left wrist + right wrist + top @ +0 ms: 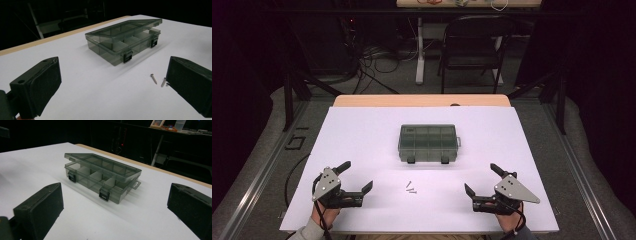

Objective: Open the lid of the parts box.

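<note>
A smoky clear plastic compartment box (428, 143) lies in the middle of the white table. Its lid is slightly ajar and its two black latches hang at the near side, as the left gripper view (124, 42) and the right gripper view (102, 178) show. Two small screws (411, 188) lie on the table in front of it, also seen in the left gripper view (158, 80). My left gripper (357, 176) stands open at the near left, nothing between its jaws. My right gripper (481, 180) stands open at the near right, likewise empty.
The white sheet (362, 130) covers a wooden table (422, 100). Beyond the far edge stand a black folding chair (472, 45) and a tangle of cables (377, 60) on the floor. Dark stands flank both sides of the table.
</note>
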